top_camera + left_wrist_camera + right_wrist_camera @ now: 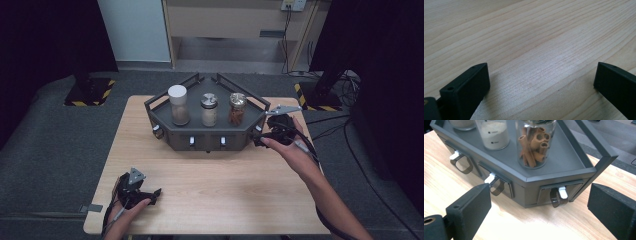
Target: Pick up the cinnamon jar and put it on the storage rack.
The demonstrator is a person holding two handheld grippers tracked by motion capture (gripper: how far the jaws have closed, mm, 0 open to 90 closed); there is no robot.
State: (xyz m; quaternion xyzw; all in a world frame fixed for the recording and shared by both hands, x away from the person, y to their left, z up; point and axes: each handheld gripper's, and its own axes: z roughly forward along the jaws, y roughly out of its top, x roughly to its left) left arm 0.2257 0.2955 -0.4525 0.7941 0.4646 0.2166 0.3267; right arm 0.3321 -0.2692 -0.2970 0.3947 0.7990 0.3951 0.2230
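Desk [220, 200]: pale wood, visible grain, faint satin sheen. Drawer rack [564, 167]: matt grey painted metal; drawer pull [557, 196] of brownish translucent plastic with white tab. Cinnamon jar [535, 142]: clear glossy glass. Right tongs [539, 206]: matt black plastic, slightly grainy pads

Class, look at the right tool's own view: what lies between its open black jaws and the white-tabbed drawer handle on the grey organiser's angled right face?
Bare light wooden table; the right tool has not reached the drawer handle.
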